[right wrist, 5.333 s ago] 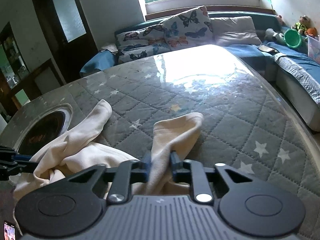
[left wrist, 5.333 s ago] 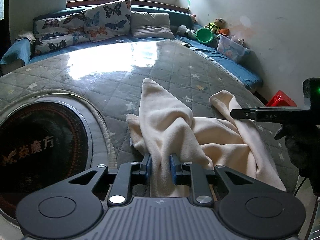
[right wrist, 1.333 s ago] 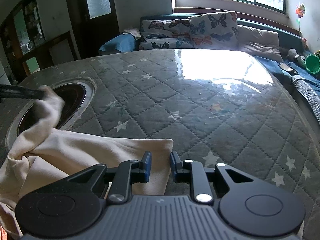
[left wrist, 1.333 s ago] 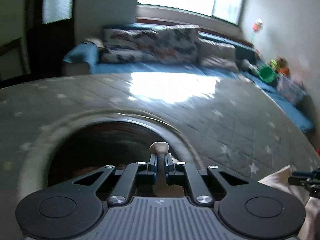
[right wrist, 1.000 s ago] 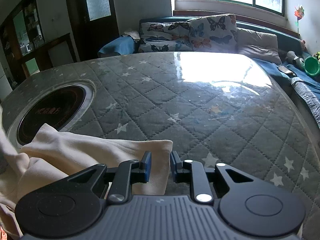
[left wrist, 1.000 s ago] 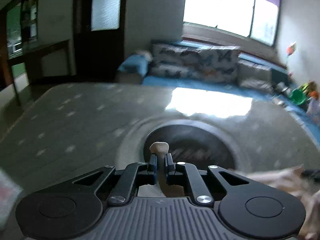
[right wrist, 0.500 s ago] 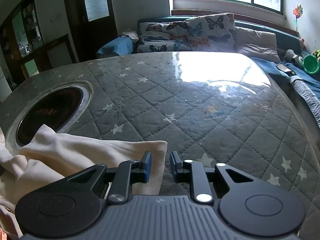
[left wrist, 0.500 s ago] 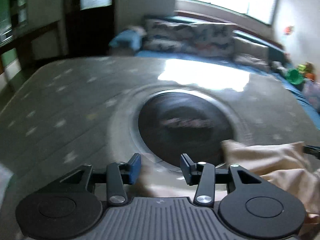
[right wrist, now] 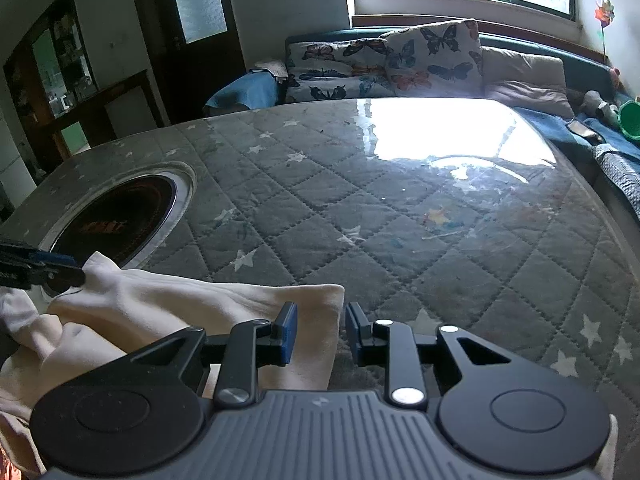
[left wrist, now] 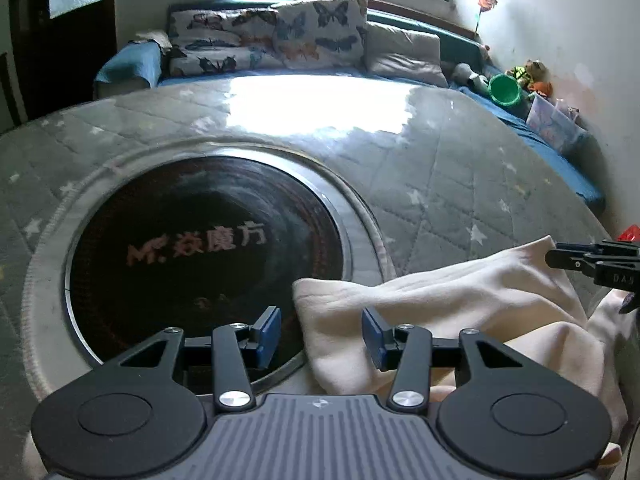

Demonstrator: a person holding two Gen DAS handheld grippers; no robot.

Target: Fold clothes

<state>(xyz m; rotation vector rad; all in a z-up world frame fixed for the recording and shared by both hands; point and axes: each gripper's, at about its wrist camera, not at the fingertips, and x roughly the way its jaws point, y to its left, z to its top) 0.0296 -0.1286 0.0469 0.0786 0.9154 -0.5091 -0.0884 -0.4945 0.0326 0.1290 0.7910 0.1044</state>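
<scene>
A cream garment (left wrist: 448, 316) lies spread along the near edge of the quilted grey table; it also shows in the right wrist view (right wrist: 168, 312). My left gripper (left wrist: 320, 338) is open over the garment's left corner, which rests on the dark round cooktop. My right gripper (right wrist: 318, 334) is open, its jaws either side of the garment's right corner, with the cloth lying flat between them. The right gripper's tip shows in the left wrist view (left wrist: 592, 262) and the left gripper's tip shows in the right wrist view (right wrist: 44, 268).
A dark round induction cooktop (left wrist: 192, 248) with a metal rim is set into the table (right wrist: 400, 208). A sofa with butterfly cushions (right wrist: 400, 60) stands behind it. A green bucket (left wrist: 506, 90) and toys lie at the far right.
Both grippers carried the garment's corners apart and laid them on the table. The left gripper opened half a second ago; the right gripper opened just now.
</scene>
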